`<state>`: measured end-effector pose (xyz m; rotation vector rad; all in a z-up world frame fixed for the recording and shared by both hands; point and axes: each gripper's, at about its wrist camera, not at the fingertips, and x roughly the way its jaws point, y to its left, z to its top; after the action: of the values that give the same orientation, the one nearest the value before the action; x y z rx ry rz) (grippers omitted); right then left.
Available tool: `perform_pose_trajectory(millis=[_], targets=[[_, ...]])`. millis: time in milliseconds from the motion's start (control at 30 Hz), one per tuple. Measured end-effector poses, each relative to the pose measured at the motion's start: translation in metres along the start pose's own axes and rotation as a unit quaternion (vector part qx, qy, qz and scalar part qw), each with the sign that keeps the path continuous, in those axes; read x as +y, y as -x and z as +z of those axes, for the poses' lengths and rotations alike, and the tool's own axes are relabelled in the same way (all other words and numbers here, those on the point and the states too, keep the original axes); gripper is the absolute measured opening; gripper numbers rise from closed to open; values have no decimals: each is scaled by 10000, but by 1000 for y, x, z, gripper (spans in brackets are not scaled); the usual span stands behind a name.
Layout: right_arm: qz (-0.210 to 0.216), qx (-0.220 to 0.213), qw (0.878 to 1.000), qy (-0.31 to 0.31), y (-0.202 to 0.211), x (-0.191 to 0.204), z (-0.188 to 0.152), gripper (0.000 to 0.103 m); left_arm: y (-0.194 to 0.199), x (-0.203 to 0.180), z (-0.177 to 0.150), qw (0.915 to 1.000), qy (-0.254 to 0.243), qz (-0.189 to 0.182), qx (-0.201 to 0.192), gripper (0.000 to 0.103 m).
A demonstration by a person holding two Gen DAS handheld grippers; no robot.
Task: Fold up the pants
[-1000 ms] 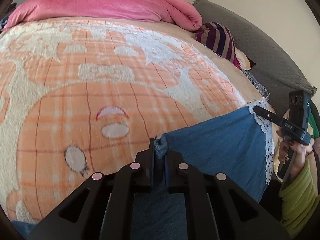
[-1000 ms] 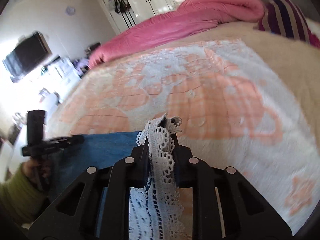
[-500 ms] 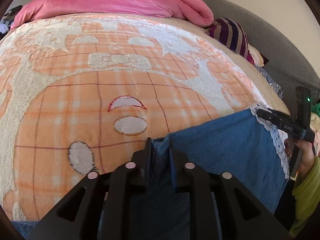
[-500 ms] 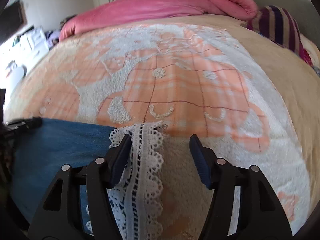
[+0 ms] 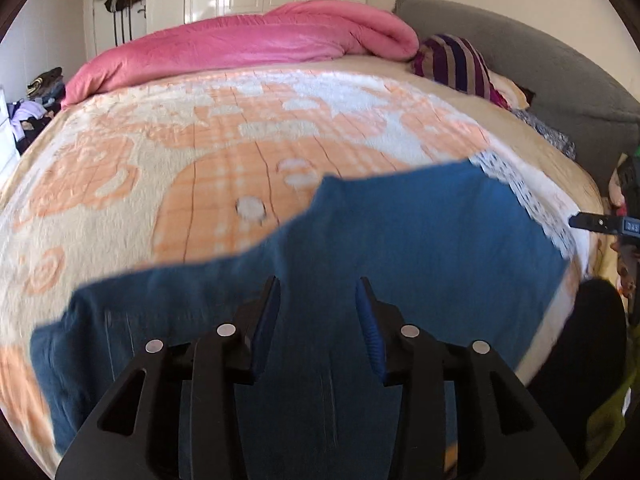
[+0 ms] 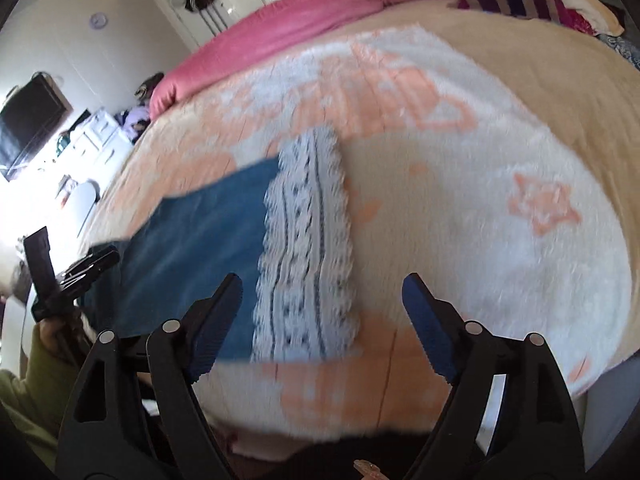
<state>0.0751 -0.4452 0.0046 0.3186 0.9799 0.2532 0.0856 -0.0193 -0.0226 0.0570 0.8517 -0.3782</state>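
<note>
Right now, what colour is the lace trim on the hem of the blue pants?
White lace trim, with small dark gaps in its openwork; clearest in the right wrist view.

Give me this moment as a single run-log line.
step: fold laid down | pants: flat on blanket, lace hem free | left gripper: jaws opening, nothing pinched | right gripper: jaws opening, nothing pinched

Black claw [image 5: 318,320], blue pads; olive-green sleeve [image 6: 24,392]

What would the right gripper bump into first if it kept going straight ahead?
Probably the white lace cuff of the blue pants, lying flat just ahead of the right gripper; its jaws are opening, nothing between them.
</note>
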Motion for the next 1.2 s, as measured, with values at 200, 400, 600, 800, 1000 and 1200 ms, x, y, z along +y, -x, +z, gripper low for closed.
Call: perform_pose_trajectory(millis=[200, 400, 600, 800, 1000, 1200], targets=[[210, 328, 9992, 75, -21, 3, 2, 68, 3, -1, -20, 9992, -124, 259, 276, 49], [432, 663, 9962, 360, -33, 19, 0, 33, 5, 13, -30, 9989, 110, 301, 356, 53], [-161, 689, 9926, 990, -20, 38, -3, 20, 5, 20, -32, 9983, 209, 354, 404, 53], [-718, 975, 9864, 1109, -32, 34, -11, 24, 2, 27, -34, 9981, 315, 309, 430, 53], [-831, 709, 9911, 765, -16, 22, -11, 49, 2, 29, -35, 9981, 352, 265, 422, 53], [-935, -248, 9932, 649, 29, 26, -6, 71, 17, 31, -31, 9983, 497, 149, 278, 59]])
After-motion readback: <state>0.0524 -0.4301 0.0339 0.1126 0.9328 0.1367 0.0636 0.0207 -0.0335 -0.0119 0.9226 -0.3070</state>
